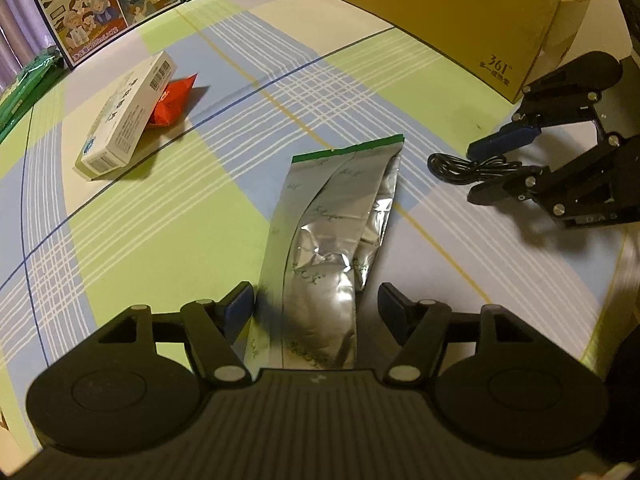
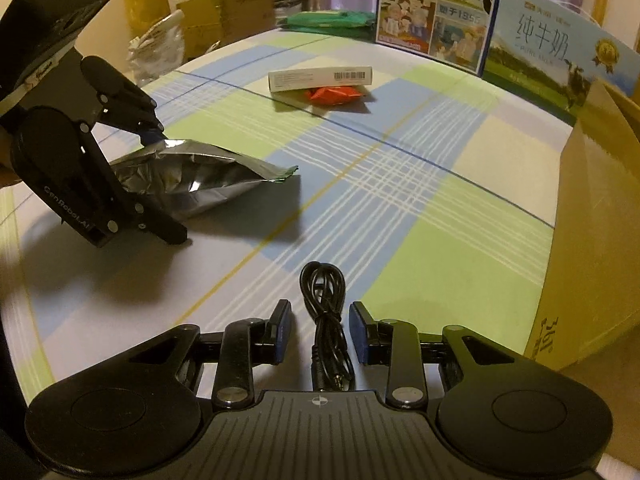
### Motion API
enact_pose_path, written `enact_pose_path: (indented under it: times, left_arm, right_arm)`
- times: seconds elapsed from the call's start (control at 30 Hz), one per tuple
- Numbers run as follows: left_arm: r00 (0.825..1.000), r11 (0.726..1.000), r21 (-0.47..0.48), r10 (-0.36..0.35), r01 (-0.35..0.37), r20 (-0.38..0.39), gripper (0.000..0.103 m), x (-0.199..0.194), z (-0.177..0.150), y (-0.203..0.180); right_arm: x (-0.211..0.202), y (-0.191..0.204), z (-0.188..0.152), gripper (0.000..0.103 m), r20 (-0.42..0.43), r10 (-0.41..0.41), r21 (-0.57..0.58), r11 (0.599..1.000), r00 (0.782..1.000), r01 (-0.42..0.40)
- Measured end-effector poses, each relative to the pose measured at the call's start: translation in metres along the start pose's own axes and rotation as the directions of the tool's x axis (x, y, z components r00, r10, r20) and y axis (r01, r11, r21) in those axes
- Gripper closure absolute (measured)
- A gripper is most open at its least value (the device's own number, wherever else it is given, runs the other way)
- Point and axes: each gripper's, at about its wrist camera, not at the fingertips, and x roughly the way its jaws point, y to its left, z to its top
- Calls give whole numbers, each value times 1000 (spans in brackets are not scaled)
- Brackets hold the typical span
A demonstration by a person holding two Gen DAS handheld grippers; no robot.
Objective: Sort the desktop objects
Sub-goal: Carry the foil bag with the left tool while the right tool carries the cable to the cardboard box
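the left gripper (image 1: 316, 304) is seen spread wide, its fingers set to either side of the near end of a silver foil pouch (image 1: 336, 232) without touching it; nothing is gripped. the pouch is laid flat on the checked tablecloth (image 1: 168, 232), its green-edged end pointed away. in the right wrist view the same gripper (image 2: 160, 184) is seen tilted down over the pouch (image 2: 208, 176).

the right gripper (image 2: 316, 332) is also held open, with a coiled black cable (image 2: 326, 320) lying on the cloth between its blue-padded fingers; no contact with the pads can be made out. from the left wrist view that gripper (image 1: 492, 168) is seen at the cable's (image 1: 468, 166) right end.

farther off, a white carton (image 2: 320, 78) is rested on a red packet (image 2: 336, 95), well apart from both grippers. a tan cardboard box (image 1: 448, 12) is stood just beyond the cable. at the back edge a printed milk box (image 2: 438, 12) and a stack of green packs (image 2: 332, 20) are seen.
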Motion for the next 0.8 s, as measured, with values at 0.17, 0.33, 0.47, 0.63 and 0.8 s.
enact_pose_path:
  times: [0.17, 0.33, 0.47, 0.63, 0.8]
  left_arm:
    - [1000, 1000, -1, 2, -2, -9, 55, -1, 3, 3]
    - [1000, 1000, -25, -12, 11, -26, 66, -4, 6, 4]
    - [998, 998, -46, -38, 36, -40, 68, -10, 8, 3]
    - [998, 995, -80, -59, 57, -30, 68, -24, 12, 5]
    - [998, 993, -99, -59, 58, -15, 68, -41, 18, 5]
  right_arm:
    - [-2, -1, -3, 81, -4, -7, 20, 1000, 1000, 7]
    - [-4, 1, 3, 91, -34, -3, 50, 999, 999, 5]
    - [-13, 2, 7, 93, -12, -8, 70, 998, 1000, 9]
    - [-31, 1, 13, 93, 14, -24, 89, 996, 1000, 23]
    - [-46, -1, 14, 93, 37, -39, 113, 993, 999, 34]
